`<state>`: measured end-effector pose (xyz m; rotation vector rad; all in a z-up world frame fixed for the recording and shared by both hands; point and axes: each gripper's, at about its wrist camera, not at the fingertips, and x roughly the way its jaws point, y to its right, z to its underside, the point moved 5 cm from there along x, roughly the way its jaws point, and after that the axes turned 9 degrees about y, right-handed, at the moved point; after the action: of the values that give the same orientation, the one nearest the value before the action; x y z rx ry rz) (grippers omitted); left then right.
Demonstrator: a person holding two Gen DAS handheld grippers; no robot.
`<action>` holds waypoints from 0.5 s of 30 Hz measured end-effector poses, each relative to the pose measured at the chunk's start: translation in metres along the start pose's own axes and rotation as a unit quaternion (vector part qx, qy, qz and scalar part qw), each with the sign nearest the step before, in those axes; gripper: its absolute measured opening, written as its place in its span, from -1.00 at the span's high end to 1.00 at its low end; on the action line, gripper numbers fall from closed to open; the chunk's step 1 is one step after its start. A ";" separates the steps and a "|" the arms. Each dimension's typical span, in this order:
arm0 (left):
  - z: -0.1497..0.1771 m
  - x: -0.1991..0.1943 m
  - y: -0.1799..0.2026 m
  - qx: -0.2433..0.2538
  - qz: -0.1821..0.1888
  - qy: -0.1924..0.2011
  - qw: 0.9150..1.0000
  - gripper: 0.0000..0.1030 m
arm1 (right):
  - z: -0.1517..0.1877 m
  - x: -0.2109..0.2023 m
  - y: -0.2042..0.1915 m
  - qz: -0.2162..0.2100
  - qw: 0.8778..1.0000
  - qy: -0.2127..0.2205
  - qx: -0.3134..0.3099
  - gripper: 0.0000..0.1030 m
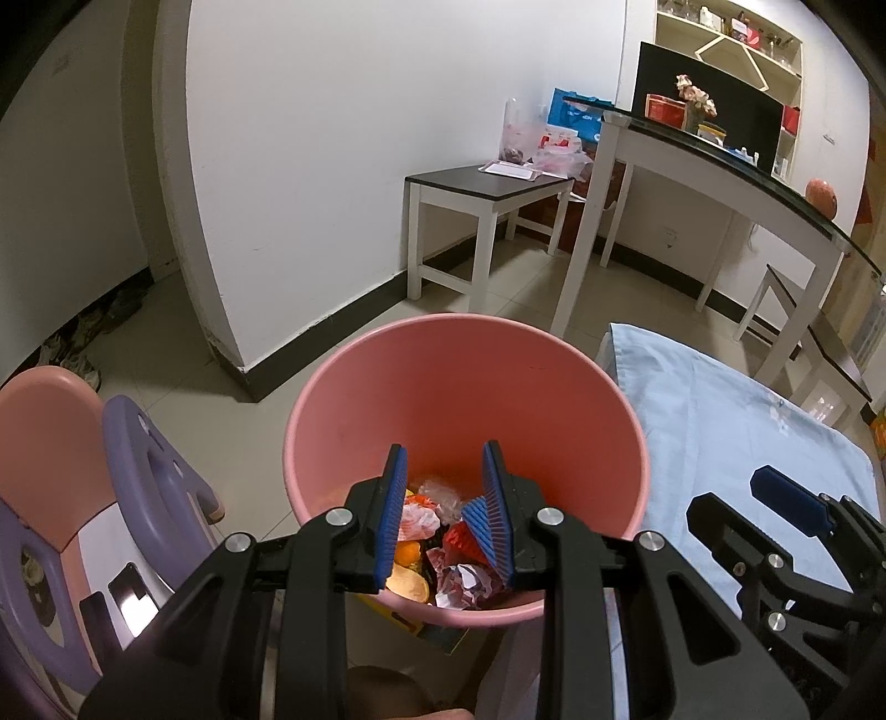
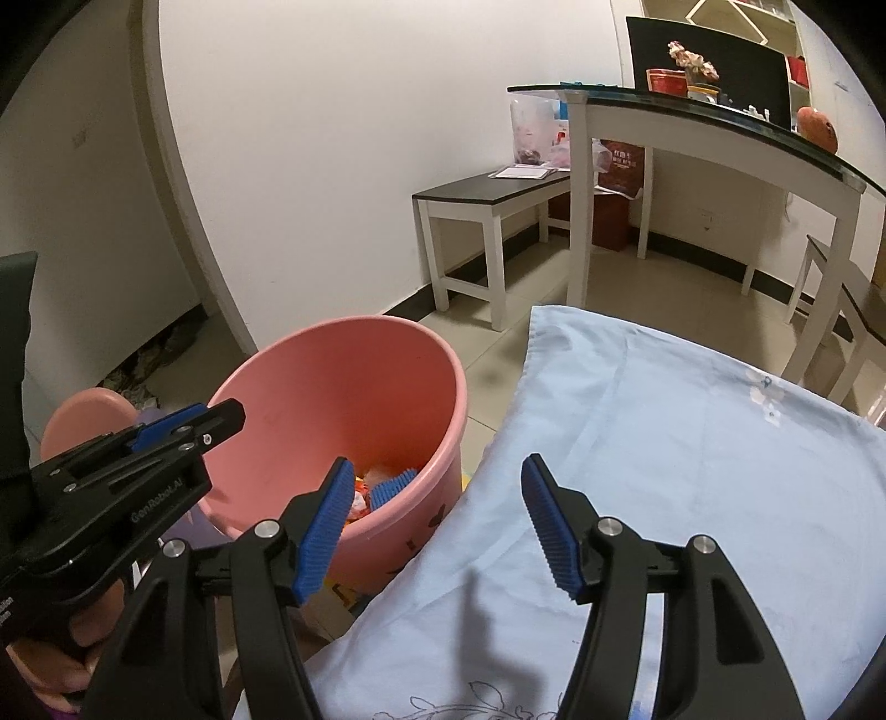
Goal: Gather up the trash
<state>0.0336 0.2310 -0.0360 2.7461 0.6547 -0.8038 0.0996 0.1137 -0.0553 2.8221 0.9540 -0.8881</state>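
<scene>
Jaws on your left gripper (image 1: 446, 498) stand apart, empty, above the pink bin (image 1: 581, 387) holding crumpled wrappers (image 1: 423, 520); your right gripper (image 2: 437, 520) is spread wide over the light-blue cloth (image 2: 692, 443), right of the bin.

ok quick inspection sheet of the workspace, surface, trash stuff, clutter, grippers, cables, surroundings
surface: light blue cloth, no trash seen on it
job's things: pink bucket beside the cloth, holding crumpled wrappers and orange peel
clutter: purple and pink child's chair
grippers: left gripper open over the bucket, empty; right gripper open over the cloth edge, empty
cables: nothing seen
surroundings: dark-topped bench, glass-topped table, shelves
</scene>
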 end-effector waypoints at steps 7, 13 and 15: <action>0.000 0.000 0.001 0.001 0.000 0.000 1.000 0.46 | 0.000 0.000 0.000 0.000 1.000 0.000 0.000 -0.20; 0.000 0.000 0.001 0.001 0.000 0.000 1.000 0.46 | 0.001 0.000 0.001 0.001 1.000 0.000 0.000 -0.20; 0.001 0.000 0.002 0.001 0.000 -0.001 1.000 0.46 | 0.000 0.000 0.001 0.000 1.000 0.000 0.000 -0.20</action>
<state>0.0341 0.2291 -0.0367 2.7476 0.6525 -0.8075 0.0997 0.1129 -0.0556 2.8215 0.9537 -0.8883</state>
